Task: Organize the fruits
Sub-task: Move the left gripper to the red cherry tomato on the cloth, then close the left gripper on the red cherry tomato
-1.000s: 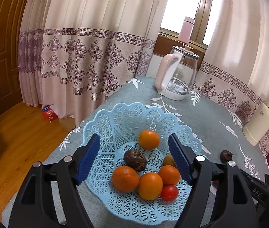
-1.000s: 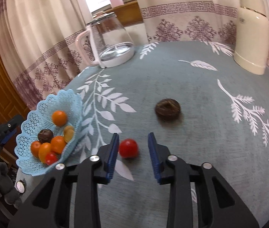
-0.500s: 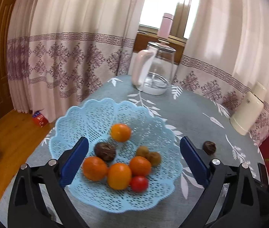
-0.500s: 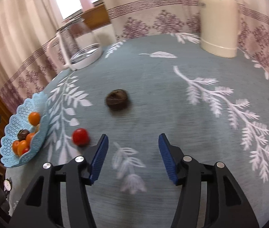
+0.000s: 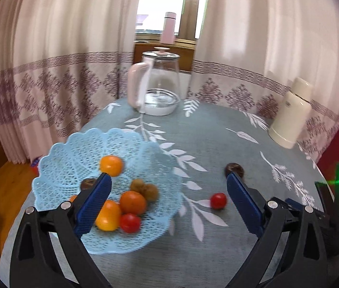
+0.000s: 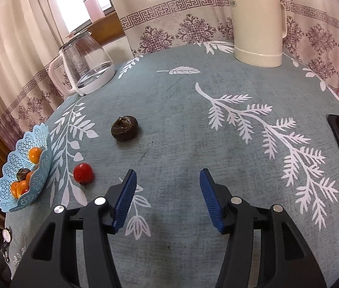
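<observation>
Blue lattice basket (image 5: 73, 158) sits at the table's (image 6: 217, 144) left edge, holding oranges, a tomato and small brown fruits. Loose red tomato (image 6: 82, 172) lies just beside the basket; dark brown fruit (image 6: 124, 128) lies farther in. Left claw (image 5: 167, 201) hangs wide open above the basket. Right claw (image 6: 167, 199) is open, empty, over bare cloth.

Right tool (image 6: 167, 198) agape above tablecloth (image 6: 193, 124), tomato (image 6: 82, 172) left, basket (image 6: 25, 168) beyond
</observation>
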`<act>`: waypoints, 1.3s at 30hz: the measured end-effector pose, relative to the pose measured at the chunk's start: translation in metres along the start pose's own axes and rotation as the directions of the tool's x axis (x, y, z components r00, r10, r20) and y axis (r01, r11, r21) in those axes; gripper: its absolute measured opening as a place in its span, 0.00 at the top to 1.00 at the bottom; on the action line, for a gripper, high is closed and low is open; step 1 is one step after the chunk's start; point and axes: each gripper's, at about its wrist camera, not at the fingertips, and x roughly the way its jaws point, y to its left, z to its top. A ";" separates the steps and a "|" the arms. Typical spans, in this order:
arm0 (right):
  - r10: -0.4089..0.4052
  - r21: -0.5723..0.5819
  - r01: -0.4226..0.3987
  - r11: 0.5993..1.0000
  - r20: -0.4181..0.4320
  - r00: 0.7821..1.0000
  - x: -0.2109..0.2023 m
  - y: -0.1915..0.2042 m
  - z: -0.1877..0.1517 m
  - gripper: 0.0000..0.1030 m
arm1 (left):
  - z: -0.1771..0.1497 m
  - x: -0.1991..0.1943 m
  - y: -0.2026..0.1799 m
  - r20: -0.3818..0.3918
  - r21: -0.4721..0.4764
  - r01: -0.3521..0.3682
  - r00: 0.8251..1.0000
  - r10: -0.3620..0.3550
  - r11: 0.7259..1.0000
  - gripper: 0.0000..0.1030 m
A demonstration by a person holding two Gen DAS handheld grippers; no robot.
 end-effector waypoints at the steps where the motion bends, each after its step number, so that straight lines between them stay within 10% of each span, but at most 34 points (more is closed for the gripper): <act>1: -0.004 0.004 0.004 1.000 0.003 1.000 -0.001 -0.002 0.000 0.46 | 0.000 0.001 -0.005 -0.003 0.011 0.006 1.000 -0.006 1.000 0.05; 17: 0.017 0.083 -0.019 0.996 0.024 1.000 -0.010 -0.034 -0.001 0.46 | -0.025 0.032 -0.079 -0.123 0.141 0.141 0.985 -0.124 0.980 0.06; 39: 0.067 0.109 -0.070 0.992 0.029 0.997 -0.011 -0.038 -0.005 0.46 | -0.036 0.098 -0.081 -0.279 0.096 0.189 0.948 -0.156 0.977 0.53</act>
